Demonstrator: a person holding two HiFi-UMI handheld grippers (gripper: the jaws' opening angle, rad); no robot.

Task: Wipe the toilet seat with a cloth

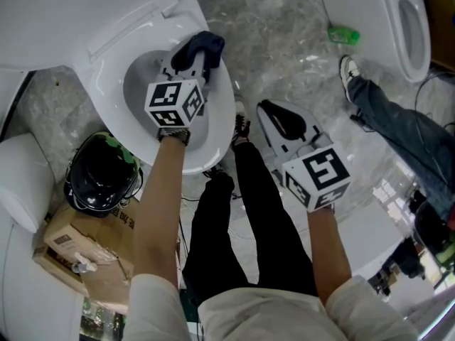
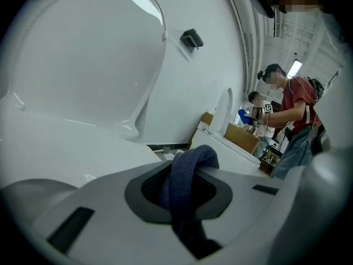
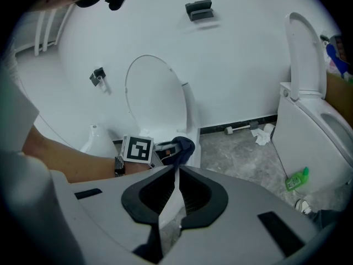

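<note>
- Cardboard box (image 1: pixel 67 244), brown, creased, on the floor at far left.
- Helmet (image 1: pixel 103 175), black, glossy, rounded, beside the box.
- Toilet (image 1: pixel 222 116), white glazed oval rim; the bowl holds my left gripper (image 1: pixel 192 61).
- Cloth (image 1: pixel 202 46), dark blue, knitted and bunched, clamped in my left gripper's jaws at the bowl's far rim.
- My right gripper (image 1: pixel 269 109), grey with black pads, jaws all but together, empty, over the mottled grey floor (image 1: pixel 284 41).
- Bottle (image 1: pixel 343 33), green plastic, lying on the floor.

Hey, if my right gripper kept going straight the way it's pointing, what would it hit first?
The right gripper would probably meet the dark blue cloth held in the left gripper, or the toilet rim beside it; depth is unclear.
</note>
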